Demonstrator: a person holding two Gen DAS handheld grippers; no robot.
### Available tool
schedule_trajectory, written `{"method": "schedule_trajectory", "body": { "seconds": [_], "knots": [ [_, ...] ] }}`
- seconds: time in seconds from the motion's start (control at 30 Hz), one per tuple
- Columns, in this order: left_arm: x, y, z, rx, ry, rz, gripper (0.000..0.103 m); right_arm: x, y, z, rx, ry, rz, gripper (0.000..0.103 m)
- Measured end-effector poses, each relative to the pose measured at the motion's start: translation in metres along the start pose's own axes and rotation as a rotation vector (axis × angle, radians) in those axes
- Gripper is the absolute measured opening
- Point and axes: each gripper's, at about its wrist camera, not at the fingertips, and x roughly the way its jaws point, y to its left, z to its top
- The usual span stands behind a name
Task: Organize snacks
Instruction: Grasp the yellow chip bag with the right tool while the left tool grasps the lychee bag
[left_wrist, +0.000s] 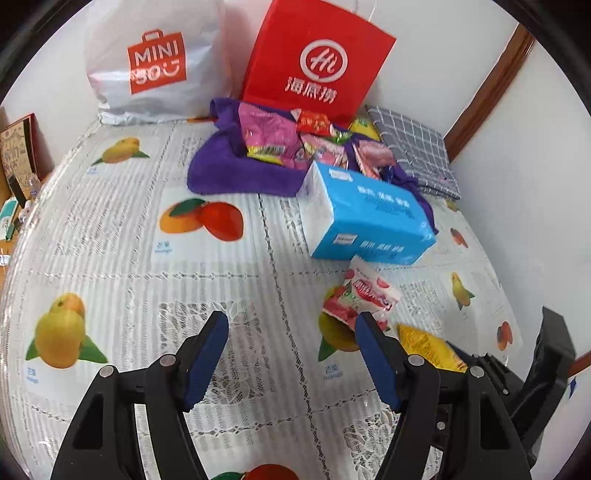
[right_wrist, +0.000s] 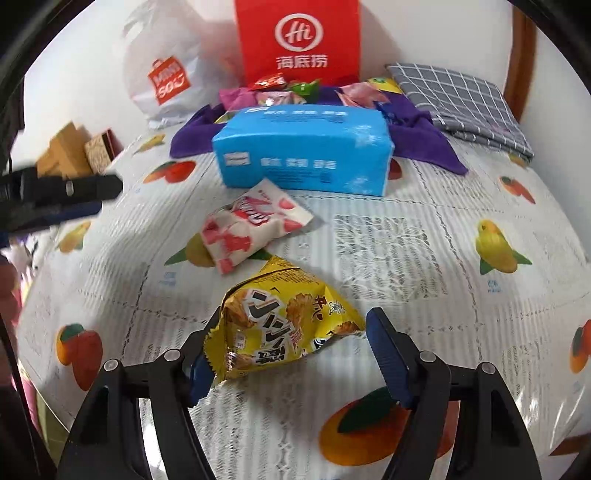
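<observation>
Snacks: yellow snack bag (right_wrist: 280, 328) lies between the right hand-held gripper (right_wrist: 291, 332)'s wide jaws, left pad touching; pink packet (right_wrist: 251, 229) at eleven o'clock. Left hand-held gripper (left_wrist: 293, 328) gapes empty.

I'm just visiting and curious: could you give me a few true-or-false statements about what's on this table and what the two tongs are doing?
1. The right tongs have a yellow snack bag between their open fingers. True.
2. The left tongs are clamped on the pink-and-white snack. False: they are open with nothing between them; that snack lies just beyond their right finger.
3. The blue tissue pack lies partly on a purple cloth. True.
4. The red paper bag lies flat on the table. False: it stands upright by the wall.
5. Several snacks are heaped on the purple cloth. True.
6. The checked grey cloth covers the tissue pack. False: it lies folded to one side.
</observation>
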Motion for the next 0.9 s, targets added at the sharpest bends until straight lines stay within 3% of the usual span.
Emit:
{"method": "schedule_trajectory", "body": {
  "seconds": [0.27, 0.53, 0.73, 0.83, 0.9],
  "knots": [
    [0.032, -0.026, 0.002, 0.083, 0.042, 0.010, 0.069, 0.005, -0.006, 0.002, -0.043, -0.038, 0.027, 0.065],
    [0.073, -0.065, 0.008, 0.203, 0.095, -0.019, 0.069, -0.019, -0.047, 0.004, -0.020, -0.091, 0.000, 0.065],
    [0.087, -0.091, 0.003, 0.347, 0.068, 0.049, 0.079, -0.031, -0.084, 0.000, 0.025, -0.108, -0.031, 0.065],
    [0.091, -0.102, -0.003, 0.412, 0.042, 0.113, 0.079, -0.032, -0.094, -0.004, 0.035, -0.110, -0.043, 0.065],
    [0.090, -0.102, -0.003, 0.399, 0.026, 0.115, 0.077, -0.031, -0.100, -0.006, 0.052, -0.105, -0.039, 0.065]
  ]
}}
